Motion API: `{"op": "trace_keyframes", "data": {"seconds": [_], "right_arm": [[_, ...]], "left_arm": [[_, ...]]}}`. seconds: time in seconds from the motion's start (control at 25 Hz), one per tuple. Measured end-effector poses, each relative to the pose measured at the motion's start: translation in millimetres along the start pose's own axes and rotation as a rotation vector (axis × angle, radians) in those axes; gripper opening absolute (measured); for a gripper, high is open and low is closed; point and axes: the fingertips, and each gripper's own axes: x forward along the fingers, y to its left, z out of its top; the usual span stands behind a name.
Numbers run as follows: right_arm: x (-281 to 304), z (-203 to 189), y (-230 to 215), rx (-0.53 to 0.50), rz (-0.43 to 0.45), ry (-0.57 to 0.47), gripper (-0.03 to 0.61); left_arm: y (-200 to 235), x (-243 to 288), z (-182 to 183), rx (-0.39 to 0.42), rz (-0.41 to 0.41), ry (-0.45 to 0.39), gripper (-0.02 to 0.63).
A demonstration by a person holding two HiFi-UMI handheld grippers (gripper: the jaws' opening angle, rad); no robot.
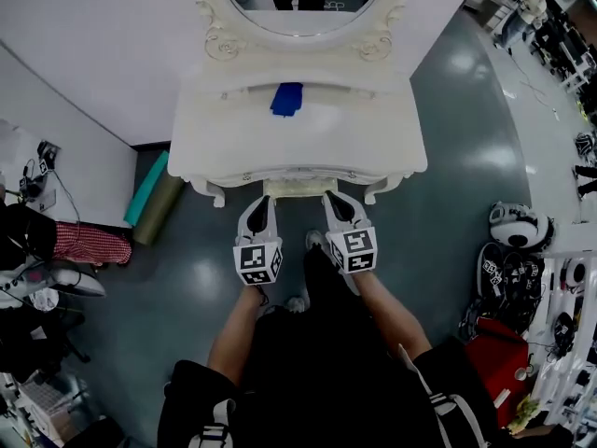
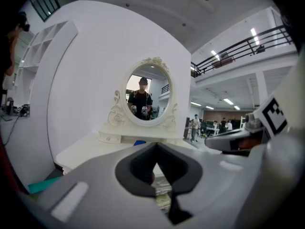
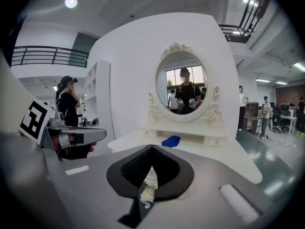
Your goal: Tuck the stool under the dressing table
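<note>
1. Grey glossy floor (image 1: pixel 466 129) surrounds a white dressing table (image 1: pixel 233 143) that stands against a white wall. Its oval mirror (image 1: pixel 300 12) reflects the person, and a blue item (image 1: pixel 287 99) lies on the top near the mirror's base.
2. The stool (image 1: pixel 298 189) sits under the table between the front legs. In the head view only a narrow cream strip of its seat shows past the table's front edge.
3. The left gripper (image 1: pixel 262 203) and right gripper (image 1: pixel 336 199) are held side by side just before that edge, one at each end of the strip, tips toward the table.
4. Both pairs of jaws are pressed together with nothing between them.
5. In each gripper view a patch of the cream patterned seat shows low down, through the notch behind the closed tips, so the stool lies below the jaws and apart from them.
6. A teal roll (image 1: pixel 147 189) and an olive roll (image 1: pixel 157 215) lie on the floor left of the table.
</note>
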Motion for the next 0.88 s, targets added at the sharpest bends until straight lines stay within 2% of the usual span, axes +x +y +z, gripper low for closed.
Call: {"op": "trace_keyframes", "data": {"seconds": [0.28, 0.56, 0.88], "right_arm": [[-14, 21, 11, -0.023, -0.005, -0.051, -0.003], [-21, 24, 8, 0.01, -0.023, -0.072, -0.003], [-26, 25, 7, -0.005, -0.023, -0.084, -0.003]], "left_arm": [[-21, -9, 18, 0.017, -0.056, -0.027, 0.008], [-22, -14, 19, 0.001, -0.045, -0.036, 0.008], [-18, -14, 20, -0.012, -0.037, -0.037, 0.008]]}}
